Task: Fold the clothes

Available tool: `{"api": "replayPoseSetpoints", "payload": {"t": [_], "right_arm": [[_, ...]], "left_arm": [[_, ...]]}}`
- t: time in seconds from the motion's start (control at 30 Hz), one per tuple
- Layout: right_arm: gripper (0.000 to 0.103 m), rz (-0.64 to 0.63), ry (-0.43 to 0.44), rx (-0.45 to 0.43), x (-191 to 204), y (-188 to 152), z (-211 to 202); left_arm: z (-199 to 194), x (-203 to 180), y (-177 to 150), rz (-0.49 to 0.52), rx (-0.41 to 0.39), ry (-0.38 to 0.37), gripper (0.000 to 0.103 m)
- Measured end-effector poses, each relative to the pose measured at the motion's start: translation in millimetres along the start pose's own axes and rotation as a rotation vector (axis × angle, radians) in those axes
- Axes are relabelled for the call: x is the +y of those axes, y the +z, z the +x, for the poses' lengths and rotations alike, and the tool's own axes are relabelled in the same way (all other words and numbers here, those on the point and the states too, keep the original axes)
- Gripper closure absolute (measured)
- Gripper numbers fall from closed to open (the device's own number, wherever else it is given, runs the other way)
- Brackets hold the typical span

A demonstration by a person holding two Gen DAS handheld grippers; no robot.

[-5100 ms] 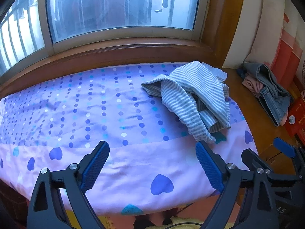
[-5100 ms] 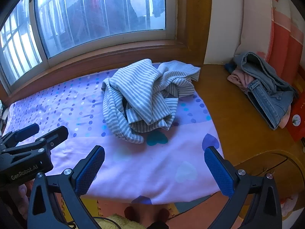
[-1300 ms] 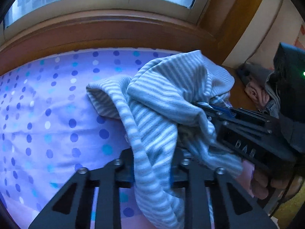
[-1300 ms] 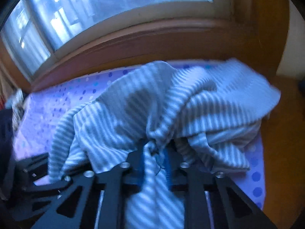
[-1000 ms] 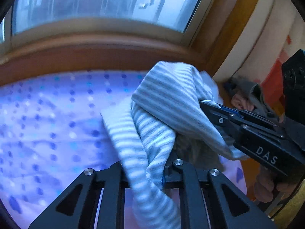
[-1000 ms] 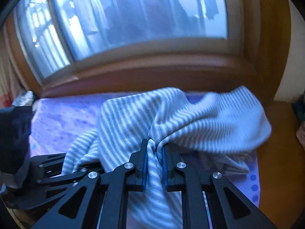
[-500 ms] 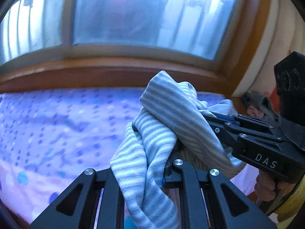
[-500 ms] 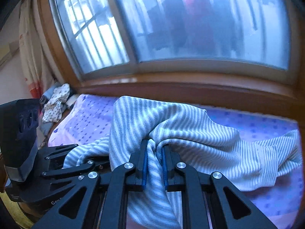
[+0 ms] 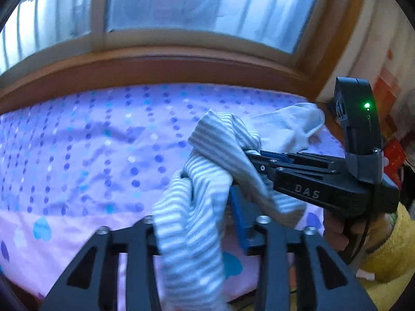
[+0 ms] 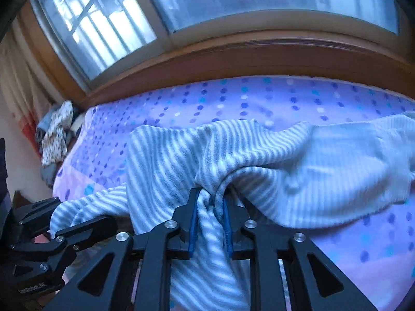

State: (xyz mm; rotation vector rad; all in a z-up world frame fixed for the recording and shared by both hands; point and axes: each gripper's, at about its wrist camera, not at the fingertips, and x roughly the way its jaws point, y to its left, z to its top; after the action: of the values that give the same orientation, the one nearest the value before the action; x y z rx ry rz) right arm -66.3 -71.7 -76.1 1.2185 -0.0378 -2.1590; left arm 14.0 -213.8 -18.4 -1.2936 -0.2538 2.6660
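Observation:
A grey-and-white striped garment (image 9: pixel 207 160) hangs bunched over the purple dotted bedsheet (image 9: pixel 103 142). In the left wrist view my left gripper (image 9: pixel 197 207) has a fold of it between its jaws, which are opening. A gap shows beside the right blue pad (image 9: pixel 238 220), and cloth hides the left pad. My right gripper (image 9: pixel 255 155) reaches in from the right. In the right wrist view the right gripper (image 10: pixel 210 202) still pinches a bunched fold of the garment (image 10: pixel 259 155) while its jaws start opening. The left gripper (image 10: pixel 85 215) sits low at the left, under the cloth.
A wooden window sill (image 9: pixel 155 64) runs along the far side of the bed. A small pile of clothes (image 10: pixel 55 132) lies beyond the bed's left end. A person's hand (image 9: pixel 334 233) and yellow sleeve (image 9: pixel 389 246) hold the right gripper. The bed's front edge lies just below both grippers.
Both grippers carried the garment from the bed's right end toward its middle. The left jaws have spread apart off the cloth; the right jaws have widened slightly.

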Motion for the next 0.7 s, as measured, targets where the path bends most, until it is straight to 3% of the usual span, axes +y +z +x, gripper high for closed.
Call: {"api": "replayPoseSetpoints", "payload": {"t": [0.07, 0.13, 0.3, 0.4, 0.6, 0.7], "right_arm": [[0.053, -0.013, -0.032, -0.023, -3, 0, -12], [0.046, -0.015, -0.060, -0.055, -17, -3, -30], [0.045, 0.082, -0.120, -0.050, -74, -17, -49], [0.045, 0.191, -0.068, -0.003, -102, -21, -38], [0.045, 0.235, -0.002, 0.040, -106, -25, -21], [0.045, 0.242, -0.012, 0.050, -104, -20, -11]], "left_arm": [[-1, -8, 3, 0.017, -0.012, -0.014, 0.047], [3, -13, 6, 0.018, -0.013, 0.004, 0.047], [11, -22, 22, 0.012, -0.001, 0.055, 0.046], [11, -17, 29, -0.009, -0.010, 0.090, 0.046], [5, -7, 35, -0.009, -0.002, 0.099, 0.046], [4, -9, 39, 0.008, -0.019, 0.066, 0.046]]}}
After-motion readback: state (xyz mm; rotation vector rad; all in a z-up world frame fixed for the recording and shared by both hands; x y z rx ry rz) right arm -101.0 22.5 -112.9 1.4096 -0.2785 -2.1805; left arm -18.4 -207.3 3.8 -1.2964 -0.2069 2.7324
